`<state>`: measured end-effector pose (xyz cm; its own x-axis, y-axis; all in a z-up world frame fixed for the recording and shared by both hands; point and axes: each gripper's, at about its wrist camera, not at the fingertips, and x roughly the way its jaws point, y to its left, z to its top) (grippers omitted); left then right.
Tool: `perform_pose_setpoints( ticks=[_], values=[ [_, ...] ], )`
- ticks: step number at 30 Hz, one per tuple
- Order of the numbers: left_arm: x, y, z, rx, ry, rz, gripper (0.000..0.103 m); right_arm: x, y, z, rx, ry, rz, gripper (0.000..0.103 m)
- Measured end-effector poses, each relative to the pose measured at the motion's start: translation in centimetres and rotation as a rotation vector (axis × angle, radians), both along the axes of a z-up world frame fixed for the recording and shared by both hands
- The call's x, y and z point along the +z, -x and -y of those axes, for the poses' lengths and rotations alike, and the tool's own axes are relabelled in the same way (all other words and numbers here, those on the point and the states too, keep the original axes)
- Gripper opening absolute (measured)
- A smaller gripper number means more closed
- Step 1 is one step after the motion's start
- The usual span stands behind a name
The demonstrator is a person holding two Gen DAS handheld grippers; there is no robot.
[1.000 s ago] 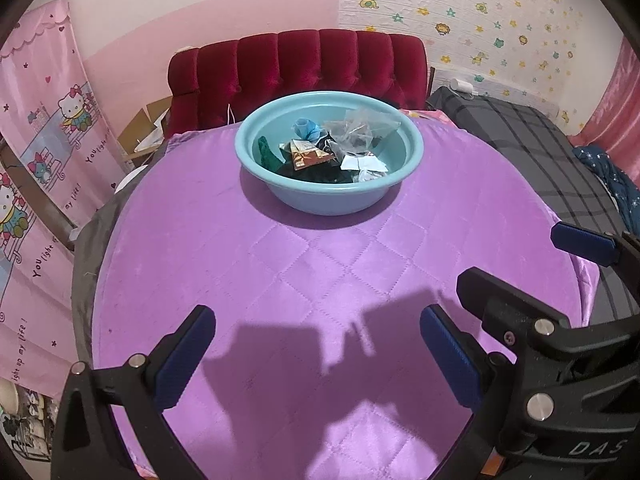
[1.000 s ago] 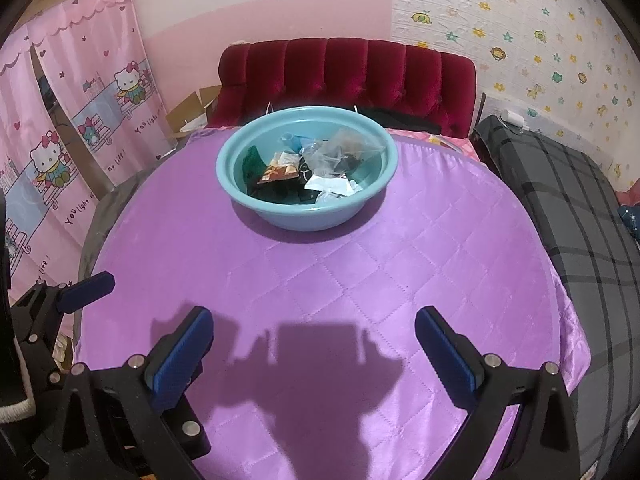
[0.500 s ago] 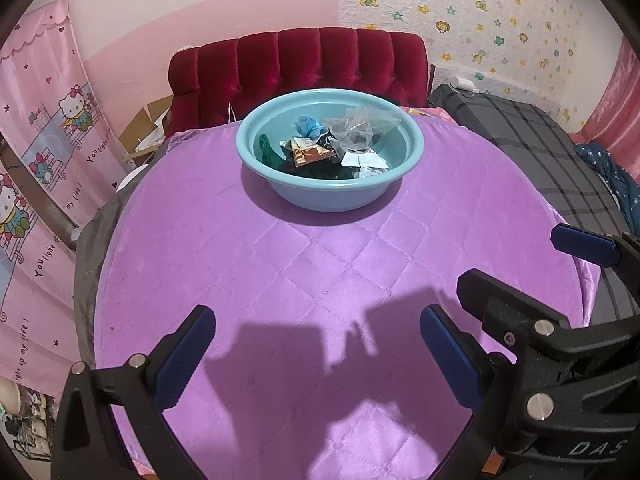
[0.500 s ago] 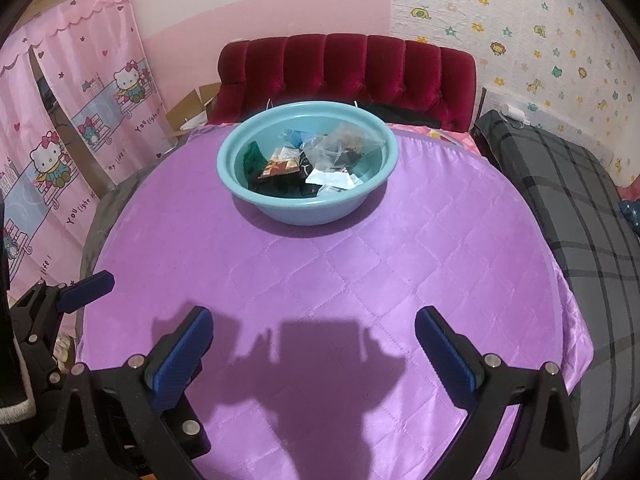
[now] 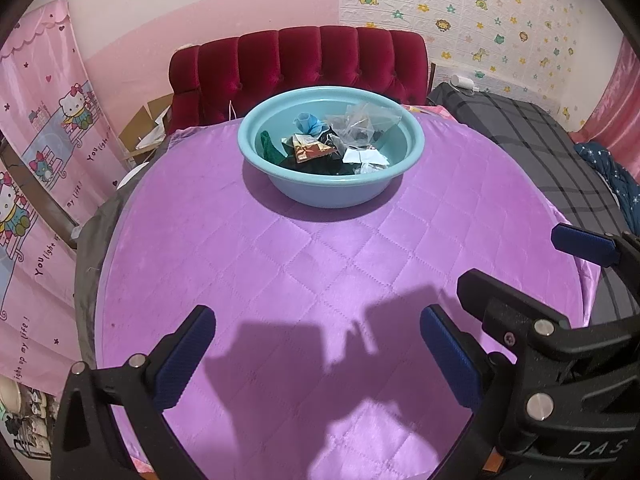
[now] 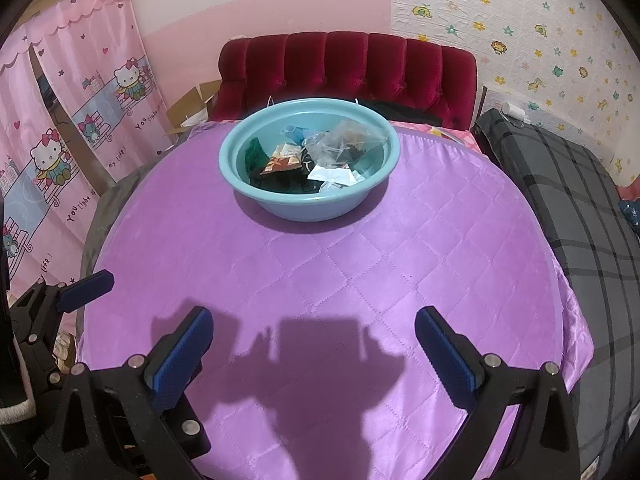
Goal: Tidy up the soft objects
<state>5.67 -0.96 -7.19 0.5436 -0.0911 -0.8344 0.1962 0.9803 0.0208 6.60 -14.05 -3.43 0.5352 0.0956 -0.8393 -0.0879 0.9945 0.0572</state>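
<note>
A light blue basin [image 5: 280, 184] [image 6: 256, 196] stands at the far side of a round table with a purple quilted cover [image 5: 320, 264] [image 6: 320, 264]. It holds several soft items: a clear plastic bag [image 5: 362, 120] [image 6: 348, 136], a dark green cloth [image 5: 270, 148] [image 6: 254, 154], a blue piece [image 5: 308, 124], a printed packet [image 5: 308, 148] [image 6: 282, 160] and white pieces [image 5: 366, 157] [image 6: 334, 176]. My left gripper [image 5: 318, 354] and right gripper [image 6: 314, 354] are open and empty, low over the near side of the table, well short of the basin.
A red tufted sofa [image 5: 300, 60] [image 6: 348, 68] stands behind the table. A grey plaid bed [image 5: 552, 160] [image 6: 560, 184] lies to the right. Pink cartoon curtains [image 5: 44, 136] [image 6: 80, 112] hang at the left, with cardboard boxes [image 5: 144, 128] beside the sofa.
Both views have shifted slightly: the basin sits a touch higher in the frames, so both grippers have tilted or eased a little. Both stay open and empty.
</note>
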Motion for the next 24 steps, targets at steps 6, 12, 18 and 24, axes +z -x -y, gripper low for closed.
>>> perform_pose_setpoints(
  ticks=[6, 12, 18, 24],
  values=[
    [0.13, 0.06, -0.11, 0.002, 0.002, 0.001, 0.103, 0.10, 0.18, -0.09, 0.000, 0.001, 0.004, 0.103],
    [0.10, 0.06, -0.15, 0.002, 0.004, 0.000, 0.103, 0.16, 0.12, -0.14, 0.000, 0.003, 0.005, 0.103],
    [0.15, 0.17, -0.17, 0.006, 0.006, -0.005, 0.103, 0.21, 0.13, -0.21, 0.000, 0.004, 0.004, 0.103],
    [0.16, 0.16, -0.16, 0.006, 0.005, -0.006, 0.103, 0.21, 0.10, -0.23, 0.001, 0.005, 0.004, 0.103]
  ],
)
